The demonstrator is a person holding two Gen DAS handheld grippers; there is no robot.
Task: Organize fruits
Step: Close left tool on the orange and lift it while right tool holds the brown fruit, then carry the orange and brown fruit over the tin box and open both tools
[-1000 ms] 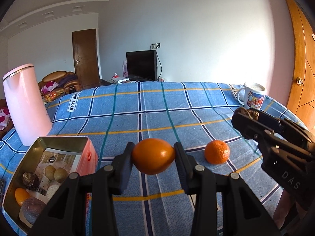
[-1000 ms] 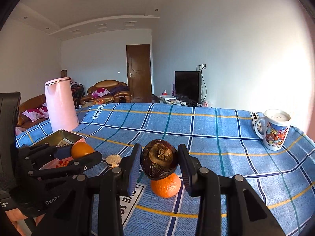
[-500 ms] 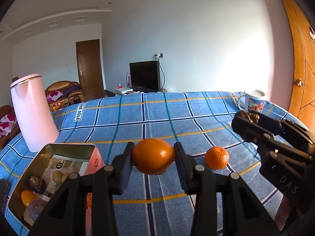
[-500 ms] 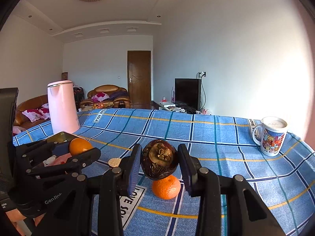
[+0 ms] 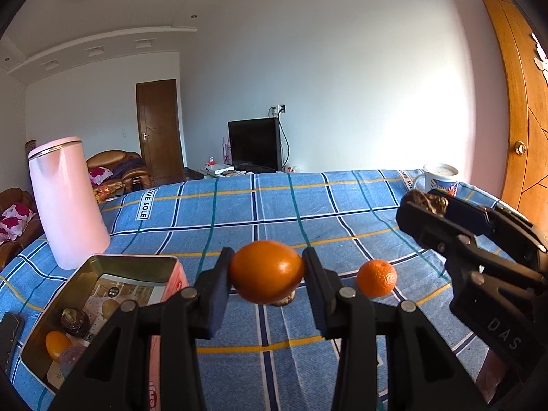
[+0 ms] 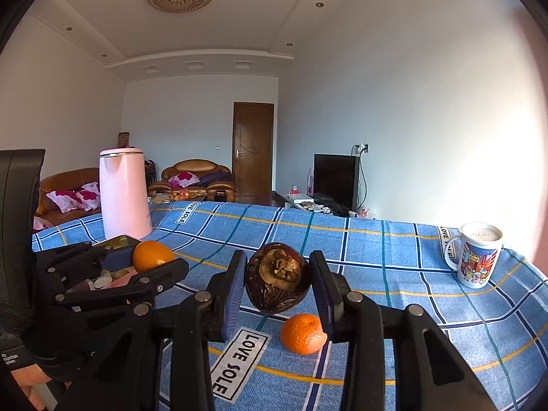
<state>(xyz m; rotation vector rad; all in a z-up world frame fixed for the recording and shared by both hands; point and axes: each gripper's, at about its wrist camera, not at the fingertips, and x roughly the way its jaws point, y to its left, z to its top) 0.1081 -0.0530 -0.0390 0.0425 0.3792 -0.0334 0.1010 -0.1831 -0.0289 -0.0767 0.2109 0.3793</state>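
My left gripper (image 5: pixel 267 272) is shut on a smooth orange (image 5: pixel 267 270) and holds it above the blue checked cloth, just right of the open metal tin (image 5: pixel 102 294). The tin holds several small fruits. My right gripper (image 6: pixel 277 282) is shut on a dark brown mangosteen (image 6: pixel 277 282), held above the cloth. A small mandarin (image 6: pixel 303 333) lies on the cloth below it; it also shows in the left wrist view (image 5: pixel 376 278). A small brown item (image 5: pixel 283 299) lies on the cloth under the held orange. The left gripper with its orange (image 6: pixel 152 255) shows at left in the right wrist view.
A tall pink kettle (image 5: pixel 66 202) stands behind the tin. A printed mug (image 6: pixel 477 255) stands at the far right of the table. A dark phone edge (image 5: pixel 8 337) lies left of the tin. The table's edges drop off at left and far side.
Both grippers have risen with their fruits still held; the table, tin and mandarin sit lower in both views. The grips have not changed.
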